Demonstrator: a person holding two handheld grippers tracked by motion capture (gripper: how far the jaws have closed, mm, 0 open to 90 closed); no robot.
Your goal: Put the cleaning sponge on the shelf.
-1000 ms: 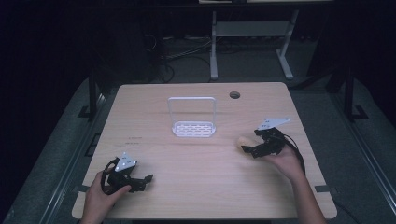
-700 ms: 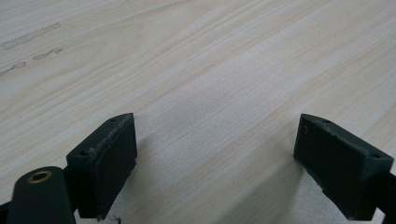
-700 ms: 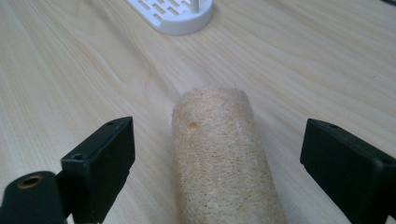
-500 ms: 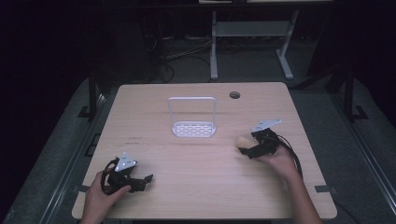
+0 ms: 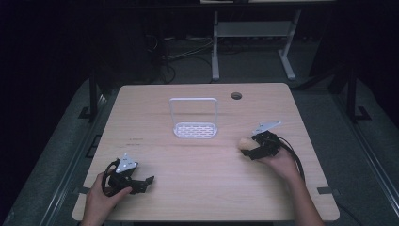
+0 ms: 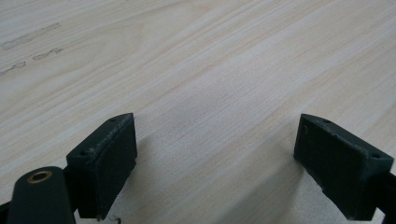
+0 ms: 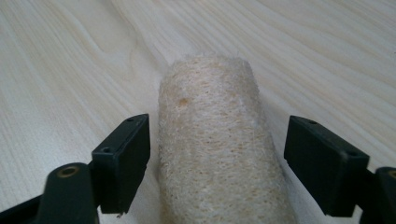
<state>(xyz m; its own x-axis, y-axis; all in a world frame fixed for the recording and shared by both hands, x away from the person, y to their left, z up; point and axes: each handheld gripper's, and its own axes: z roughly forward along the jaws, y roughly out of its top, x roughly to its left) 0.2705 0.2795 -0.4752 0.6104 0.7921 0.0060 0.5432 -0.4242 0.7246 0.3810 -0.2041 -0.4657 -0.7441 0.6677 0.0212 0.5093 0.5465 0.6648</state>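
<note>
A: Near edge first; left gripper [image 5: 141, 181] sits low at the front-left of the table [image 5: 197, 188], hand [image 5: 101, 197] wrapped round it; jaws spread wide, nothing between them, just bare wood in the left gripper view.

B: Agreed; idle. Right side?

A: Right gripper [image 7: 217, 163] is straddling the loofah [image 7: 217, 154]; jaws wide apart, one each side of the roll; left pad [image 7: 123, 161] looks just beside the fibre, maybe brushing it, the right one clearly apart; no grip yet, so I'd call it the reach-and-straddle step before a grasp.

B: Where's the loofah lying?

A: On the table, right of centre, near the right gripper [image 5: 251, 150] in the high view; shows there as a pale lump [image 5: 244, 142] at the jaw tips.

B: Next move?

A: My guess; close evenly on the roll; it's soft and fibrous, will squash, so gentle squeeze; centre it first since it sits nearer one pad.

B: Farther back?

A: White wire rack [image 5: 194, 123] mid-table, upright handle loop over a perforated base; well apart from the loofah; likely where it goes, can't confirm. Beyond that a cable hole [image 5: 236, 96] near the far edge.

B: View differences?

A: Right gripper view gives the pad gaps and loofah texture; high view is too small for that but gives layout, rack, both hands.
</note>
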